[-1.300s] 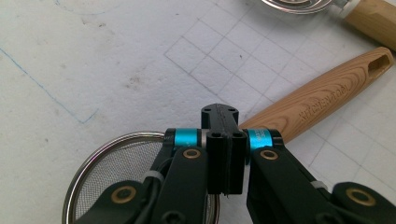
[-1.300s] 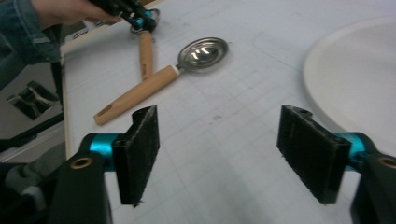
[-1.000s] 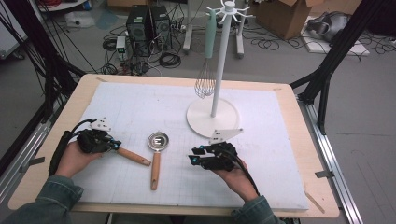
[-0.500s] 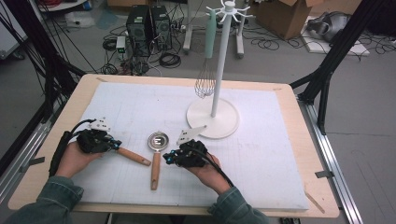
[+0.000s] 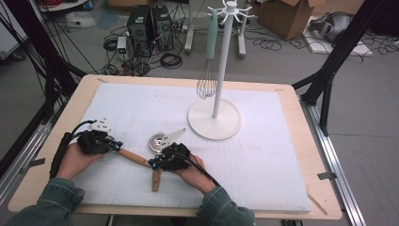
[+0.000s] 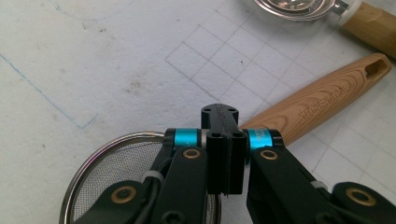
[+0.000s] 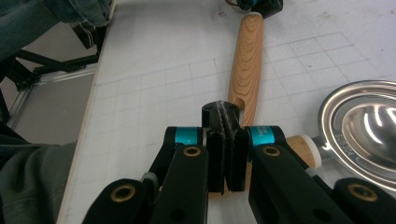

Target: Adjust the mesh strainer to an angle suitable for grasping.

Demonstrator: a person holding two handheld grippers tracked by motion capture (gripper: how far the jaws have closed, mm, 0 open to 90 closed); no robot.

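From above, a person's two hands rest on a white gridded mat point(image 5: 263, 155) covering a wooden worktop point(image 5: 301, 101). The left gripper point(image 5: 114, 145) sits at the mat's left side. The right gripper point(image 5: 153, 164) lies near the middle, just over two wooden-handled utensils. Farther back stands a white utensil stand point(image 5: 221, 70) with a whisk point(image 5: 208, 80) hanging from one of its hooks.

The left gripper view adds detail that the high view lacks: a fine mesh strainer point(image 6: 109, 172) lies under the gripper, its wooden handle point(image 6: 322, 100) running off to the upper right, while the jaws are pressed together with nothing between them. The right gripper view shows its jaws also together and empty, hovering above the meeting point of that long wooden handle point(image 7: 247, 65) and the short handle of a shiny metal measuring scoop point(image 7: 369, 126), whose bowl lies to the right. The other gripper shows at the handle's far end.

A second ago the right gripper lay well to the right, near the stand's base; it has since slid left across the mat to the utensils, and its jaws have just been closing, empty. The left gripper has kept its place.
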